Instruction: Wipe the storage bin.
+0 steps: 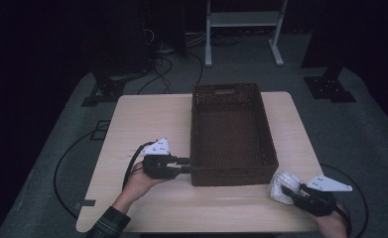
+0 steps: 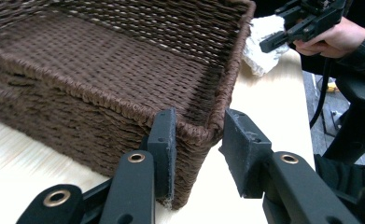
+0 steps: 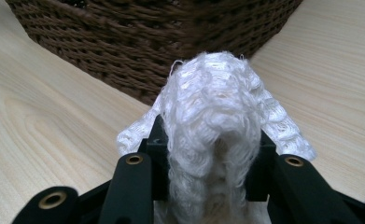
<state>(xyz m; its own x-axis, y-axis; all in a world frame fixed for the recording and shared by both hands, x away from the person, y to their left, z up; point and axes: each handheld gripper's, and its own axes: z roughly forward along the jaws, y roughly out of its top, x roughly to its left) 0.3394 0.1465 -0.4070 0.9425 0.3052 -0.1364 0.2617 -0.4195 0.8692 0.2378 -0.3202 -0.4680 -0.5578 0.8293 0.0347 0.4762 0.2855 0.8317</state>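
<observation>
table: cloth in right gripper

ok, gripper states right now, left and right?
Left gripper: open, jaws straddling the basket corner, not clamped.
Right gripper: shut on the white cloth.

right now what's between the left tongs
The basket's near corner sits between the open left tongs, its rim inside the gap, seen in the left gripper view.
</observation>
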